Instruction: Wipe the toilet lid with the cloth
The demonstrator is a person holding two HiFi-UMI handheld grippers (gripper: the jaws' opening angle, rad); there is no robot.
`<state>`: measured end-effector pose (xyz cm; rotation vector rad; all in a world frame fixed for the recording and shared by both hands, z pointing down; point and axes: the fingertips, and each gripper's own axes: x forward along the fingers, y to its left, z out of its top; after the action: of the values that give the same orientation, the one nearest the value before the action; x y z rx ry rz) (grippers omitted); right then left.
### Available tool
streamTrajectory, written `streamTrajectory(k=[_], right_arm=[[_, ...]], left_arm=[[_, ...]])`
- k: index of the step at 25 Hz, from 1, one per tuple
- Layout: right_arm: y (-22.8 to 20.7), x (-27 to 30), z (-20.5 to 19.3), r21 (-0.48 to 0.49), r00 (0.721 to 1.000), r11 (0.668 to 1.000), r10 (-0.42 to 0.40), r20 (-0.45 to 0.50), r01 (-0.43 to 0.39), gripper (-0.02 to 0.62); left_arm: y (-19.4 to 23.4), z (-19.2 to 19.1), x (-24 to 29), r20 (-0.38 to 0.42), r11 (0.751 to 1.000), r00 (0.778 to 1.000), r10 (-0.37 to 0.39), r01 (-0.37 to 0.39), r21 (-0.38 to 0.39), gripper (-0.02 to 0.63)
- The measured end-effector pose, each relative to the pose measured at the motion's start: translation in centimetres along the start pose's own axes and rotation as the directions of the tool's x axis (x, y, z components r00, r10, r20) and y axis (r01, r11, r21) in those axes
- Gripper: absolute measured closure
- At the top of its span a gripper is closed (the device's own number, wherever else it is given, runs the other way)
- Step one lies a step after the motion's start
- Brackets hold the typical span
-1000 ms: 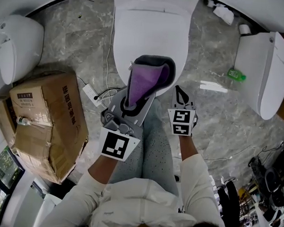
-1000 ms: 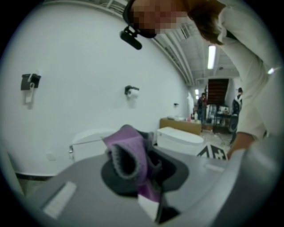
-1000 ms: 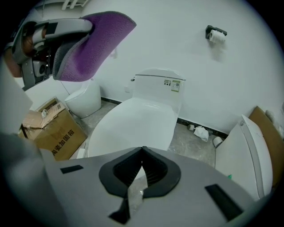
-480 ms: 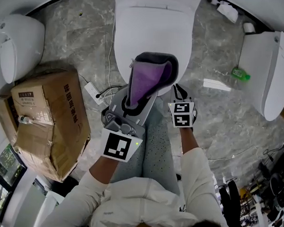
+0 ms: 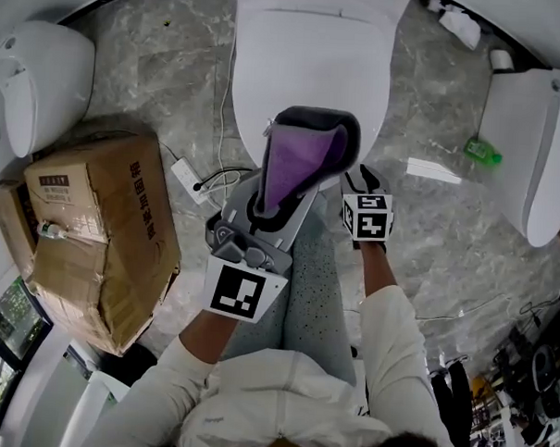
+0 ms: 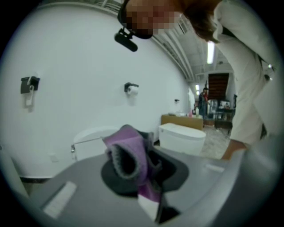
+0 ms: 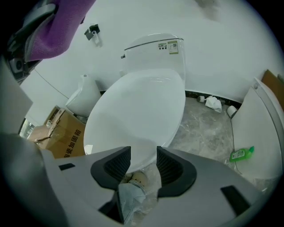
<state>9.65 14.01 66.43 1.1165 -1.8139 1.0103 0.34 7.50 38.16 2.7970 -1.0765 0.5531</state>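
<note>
Head view shows the wiping not yet begun: the left gripper [image 5: 274,201] has its jaws clamped on the purple cloth [image 5: 299,159], which it holds in the air above the front of the closed toilet lid [image 5: 301,57], so the next move likely calls for lowering the cloth flat onto the lid. The right gripper [image 5: 363,183], just beside the lid's front edge, has just been opening its jaws to about halfway, with nothing between them. The cardboard box [image 5: 108,229] on the floor is closed, its contents hidden.
</note>
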Motion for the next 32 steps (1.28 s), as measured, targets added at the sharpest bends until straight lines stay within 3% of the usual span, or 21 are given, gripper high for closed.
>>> streamTrajectory(k=[7,11,15,25,28,32], right_arm=[[-0.7,1.0,-1.4,0.131,1.000,0.991,0.020,0.006,-0.020,0.408],[0.0,1.2,-1.7,0.222,0.996,0.971,0.079,0.041,-0.087,0.403],[0.7,1.7,-1.8,0.256,0.993,0.960,0.097,0.060,-0.109,0.373],[0.8,2.3,-2.0,0.369,0.981,0.909,0.189,0.044,-0.192,0.367],[0.8,2.3,-1.9,0.375,0.981,0.909,0.192,0.007,-0.181,0.367],[0.7,2.0,-1.6,0.464,0.984,0.870,0.177,0.021,-0.166,0.370]], left_arm=[[0.1,-0.9,0.1,-0.007,1.000,1.000,0.005,-0.005,-0.002,0.555],[0.0,-1.0,0.0,-0.010,1.000,1.000,0.006,-0.006,0.009,0.555],[0.0,-1.2,-0.1,-0.011,1.000,1.000,0.003,-0.003,0.006,0.555],[0.2,-1.3,-0.4,-0.003,1.000,1.000,0.002,-0.002,0.000,0.555],[0.4,-1.5,-0.5,-0.005,1.000,1.000,0.003,-0.003,0.000,0.555],[0.4,-1.5,-0.6,-0.003,1.000,1.000,0.002,-0.002,-0.004,0.555]])
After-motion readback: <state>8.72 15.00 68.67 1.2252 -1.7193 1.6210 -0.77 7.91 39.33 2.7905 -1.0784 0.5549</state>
